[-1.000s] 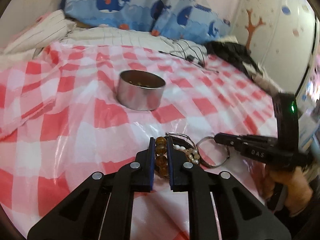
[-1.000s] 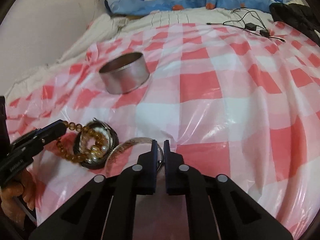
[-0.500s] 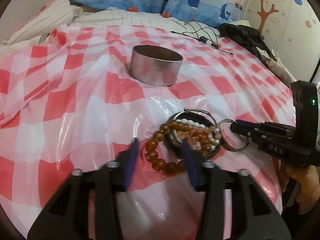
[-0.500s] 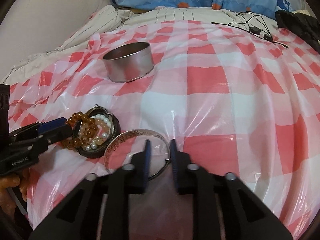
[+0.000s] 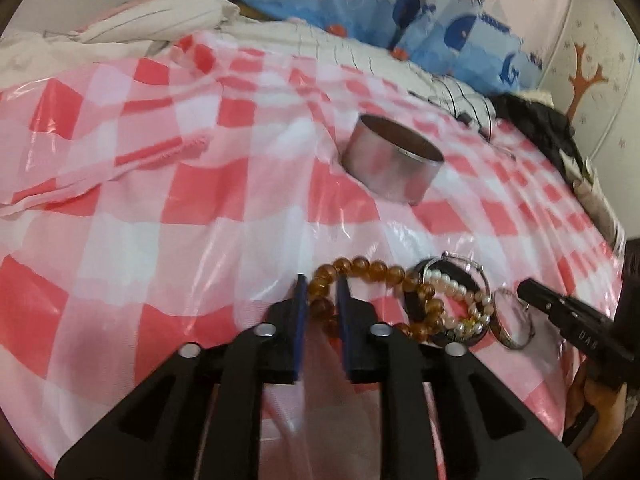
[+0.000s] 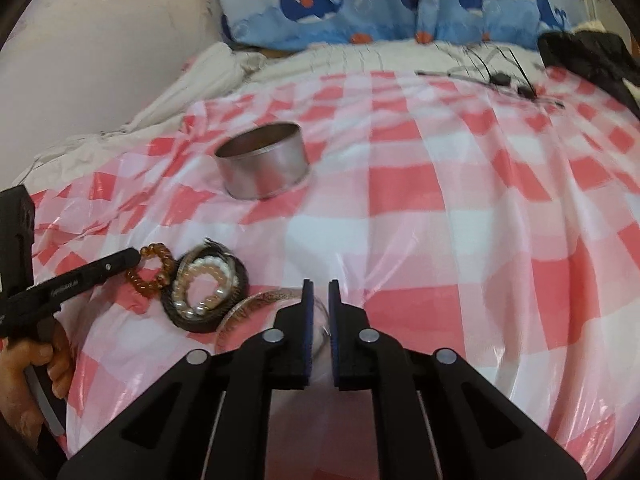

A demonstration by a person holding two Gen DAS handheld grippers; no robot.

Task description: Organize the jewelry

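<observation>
A round metal tin (image 5: 394, 160) stands open on the red-checked sheet; it also shows in the right wrist view (image 6: 264, 166). In front of it lies a pile: an amber bead bracelet (image 5: 360, 270), a pearl bracelet (image 5: 460, 300), a dark bangle (image 6: 208, 280) and a metal bangle (image 6: 256, 304). My left gripper (image 5: 322, 284) is shut on the amber bead bracelet at its left end. My right gripper (image 6: 319, 286) is shut on the metal bangle's right rim, low on the sheet.
Whale-print pillows (image 6: 360, 4) and a striped blanket (image 5: 140, 20) lie at the back. A black cable (image 6: 500, 76) and dark clothing (image 5: 536, 128) lie at the back right. The sheet (image 6: 480, 200) is wrinkled plastic.
My left gripper opened, shifted left and closed again on the amber bracelet's left end. My right gripper opened slightly and closed again on the metal bangle.
</observation>
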